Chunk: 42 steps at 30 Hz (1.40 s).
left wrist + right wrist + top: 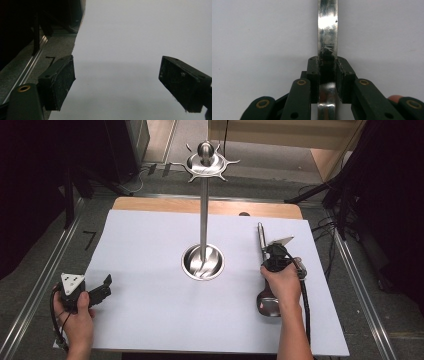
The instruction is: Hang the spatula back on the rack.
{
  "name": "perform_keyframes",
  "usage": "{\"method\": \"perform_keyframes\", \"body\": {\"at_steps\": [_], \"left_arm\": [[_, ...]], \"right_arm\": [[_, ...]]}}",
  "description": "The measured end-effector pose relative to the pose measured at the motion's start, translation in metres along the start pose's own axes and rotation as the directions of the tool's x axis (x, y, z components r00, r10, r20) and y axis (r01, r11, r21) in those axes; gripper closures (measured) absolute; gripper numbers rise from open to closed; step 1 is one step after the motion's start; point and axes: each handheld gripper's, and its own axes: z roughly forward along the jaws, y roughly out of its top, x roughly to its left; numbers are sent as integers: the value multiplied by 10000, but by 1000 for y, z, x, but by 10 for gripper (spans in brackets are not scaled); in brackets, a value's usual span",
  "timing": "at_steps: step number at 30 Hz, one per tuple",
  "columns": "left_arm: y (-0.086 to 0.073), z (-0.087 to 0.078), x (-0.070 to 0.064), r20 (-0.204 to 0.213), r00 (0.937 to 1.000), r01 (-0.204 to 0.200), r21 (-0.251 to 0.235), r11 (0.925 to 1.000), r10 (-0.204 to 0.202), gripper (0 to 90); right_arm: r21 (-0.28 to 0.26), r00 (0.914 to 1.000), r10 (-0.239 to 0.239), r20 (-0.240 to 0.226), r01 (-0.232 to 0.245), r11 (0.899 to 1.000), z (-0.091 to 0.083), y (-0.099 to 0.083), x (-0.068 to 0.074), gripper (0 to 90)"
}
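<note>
A steel utensil lies on the white sheet at the right, its slim handle pointing away and its broad head near the person's hand. My right gripper is shut on the handle. In the right gripper view the jaws clamp the shiny handle from both sides, with the right gripper low over the sheet. A tall steel rack with hooks at its top stands in a round base mid-table. My left gripper rests open at the sheet's left edge, nothing between its pads.
The white sheet covers a wooden table. Metal floor rails run along both sides, and dark stands and cables sit at the back right. Bare sheet lies ahead of the left gripper.
</note>
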Motion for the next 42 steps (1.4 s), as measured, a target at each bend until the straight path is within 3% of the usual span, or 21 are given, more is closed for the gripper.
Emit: {"method": "perform_keyframes", "body": {"at_steps": [2,13,22,32,35,42], "left_arm": [[0,0,0,0,10000,-10,2,10000,10,147],[0,0,0,6,10000,36,-36,10000,-36,146],[0,0,0,12,10000,37,-50,10000,-37,147],[0,0,0,42,10000,6,-54,10000,-5,147],[0,0,0,31,10000,10,-68,10000,-10,147],[0,0,-1,14,10000,-52,-58,10000,52,147]], "right_arm": [[-191,9998,-105,177,109,9998,-3,-3,1,765],[-1195,9974,-468,-552,400,9920,-12,-16,-5,766],[-2174,9895,-957,-1082,704,9735,-24,-24,-6,766],[-3420,9780,-1472,-1475,892,9354,-39,-33,-11,766],[-3835,9691,-1623,-1858,806,9200,-43,-36,-13,766],[-4615,9642,-2035,-1699,1046,8809,-51,-44,-12,766]]}}
